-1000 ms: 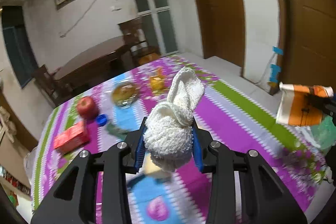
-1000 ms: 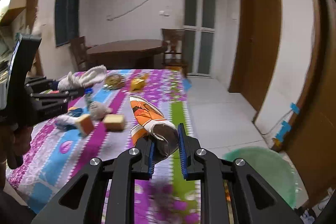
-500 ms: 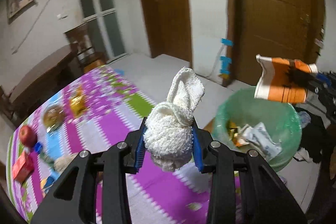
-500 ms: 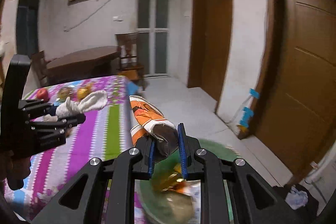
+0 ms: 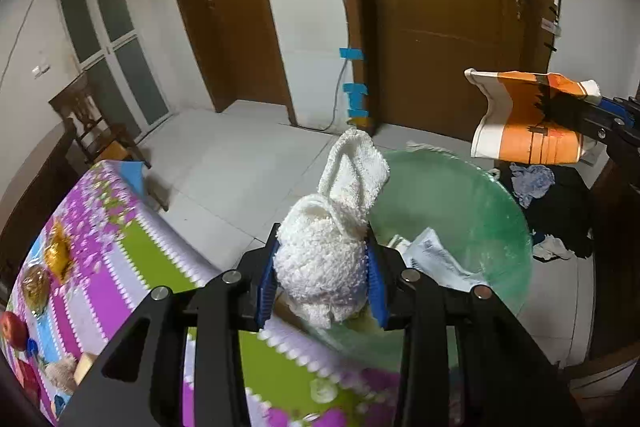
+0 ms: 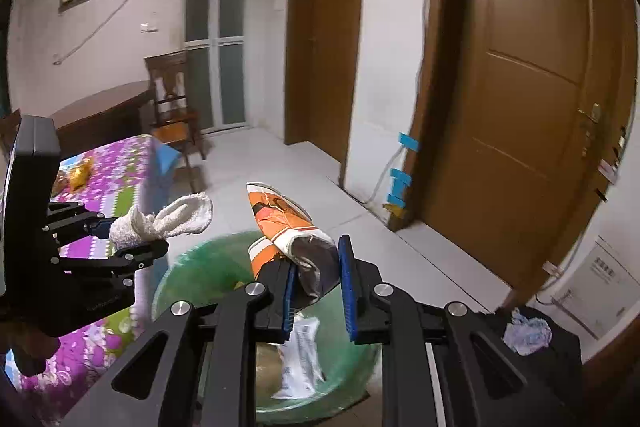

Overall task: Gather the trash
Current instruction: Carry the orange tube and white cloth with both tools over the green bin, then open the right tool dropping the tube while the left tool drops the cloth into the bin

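Both tools now over bin (image 5: pixel 460 195), towel (image 5: pixel 324 259), wrapper (image 6: pixel 288 227) gripped

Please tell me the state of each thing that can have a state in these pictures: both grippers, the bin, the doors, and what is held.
left gripper: shut on the white towel.
white towel: bunched, held above the bin's near rim.
right gripper: shut on the orange wrapper.
orange wrapper: crumpled, held over the bin.
green bin: open, lined, paper trash inside.
brown door: closed.

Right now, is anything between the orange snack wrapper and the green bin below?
Nothing: the right wrist view shows only air between the orange snack wrapper and the green bin.
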The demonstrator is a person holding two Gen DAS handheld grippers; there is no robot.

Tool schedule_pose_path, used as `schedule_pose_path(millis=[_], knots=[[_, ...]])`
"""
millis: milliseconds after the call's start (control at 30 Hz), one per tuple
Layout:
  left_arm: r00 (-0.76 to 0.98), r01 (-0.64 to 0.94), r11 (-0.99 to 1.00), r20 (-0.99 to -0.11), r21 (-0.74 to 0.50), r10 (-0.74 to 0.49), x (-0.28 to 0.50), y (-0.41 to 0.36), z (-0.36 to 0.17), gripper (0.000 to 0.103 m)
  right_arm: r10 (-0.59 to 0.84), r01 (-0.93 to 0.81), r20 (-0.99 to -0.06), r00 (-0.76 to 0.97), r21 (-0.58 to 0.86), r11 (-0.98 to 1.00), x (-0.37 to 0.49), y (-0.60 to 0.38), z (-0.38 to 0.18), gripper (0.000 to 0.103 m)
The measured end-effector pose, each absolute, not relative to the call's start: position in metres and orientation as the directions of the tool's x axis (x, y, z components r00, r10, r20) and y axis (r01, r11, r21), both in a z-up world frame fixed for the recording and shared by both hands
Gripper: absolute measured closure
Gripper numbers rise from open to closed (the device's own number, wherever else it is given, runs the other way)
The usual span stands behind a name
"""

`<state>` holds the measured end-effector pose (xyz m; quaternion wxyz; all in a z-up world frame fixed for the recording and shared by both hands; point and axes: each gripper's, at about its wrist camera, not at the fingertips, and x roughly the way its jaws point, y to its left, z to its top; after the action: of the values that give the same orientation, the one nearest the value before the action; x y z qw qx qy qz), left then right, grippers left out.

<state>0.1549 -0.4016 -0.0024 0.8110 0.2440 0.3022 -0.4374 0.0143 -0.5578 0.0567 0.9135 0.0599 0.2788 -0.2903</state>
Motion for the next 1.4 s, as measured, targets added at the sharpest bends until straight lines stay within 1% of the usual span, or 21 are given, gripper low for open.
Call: schedule_pose_path(millis=[433,967,1000,1033,1067,1100,1133,1400], knots=[[0.405,0.877,0.457,-0.736,0.146,-0.543,0.142,-0.426,-0.023,0.067,-0.487,0.577,-0.599,0.636,-0.051,0.815,0.018,-0.573,0.02,0.083],[0.408,0.875,0.459,-0.741,0.152,-0.533,0.139,-0.432,-0.027,0.067,-0.474,0.578,-0.617,0.628,-0.038,0.815,0.03,-0.572,0.013,0.083],[0.412,0.874,0.461,-0.74,0.155,-0.532,0.14,-0.431,-0.027,0.065,-0.473,0.577,-0.621,0.625,-0.041,0.816,0.033,-0.572,0.012,0.081],[0.415,0.872,0.464,-0.739,0.156,-0.531,0.141,-0.43,-0.027,0.064,-0.472,0.576,-0.625,0.622,-0.043,0.816,0.035,-0.572,0.01,0.075],[0.418,0.87,0.467,-0.739,0.157,-0.529,0.141,-0.429,-0.027,0.057,-0.471,0.577,-0.63,0.617,-0.045,0.816,0.038,-0.572,0.008,0.062],[0.421,0.868,0.47,-0.738,0.159,-0.527,0.141,-0.429,-0.028,0.051,-0.47,0.574,-0.627,0.621,-0.044,0.817,0.038,-0.571,0.006,0.059],[0.422,0.869,0.469,-0.735,0.159,-0.531,0.141,-0.428,-0.028,0.046,-0.471,0.574,-0.629,0.618,-0.047,0.817,0.039,-0.571,0.005,0.059],[0.412,0.874,0.46,-0.737,0.155,-0.536,0.142,-0.426,-0.027,0.043,-0.475,0.588,-0.631,0.613,-0.038,0.808,0.043,-0.571,0.002,0.059]])
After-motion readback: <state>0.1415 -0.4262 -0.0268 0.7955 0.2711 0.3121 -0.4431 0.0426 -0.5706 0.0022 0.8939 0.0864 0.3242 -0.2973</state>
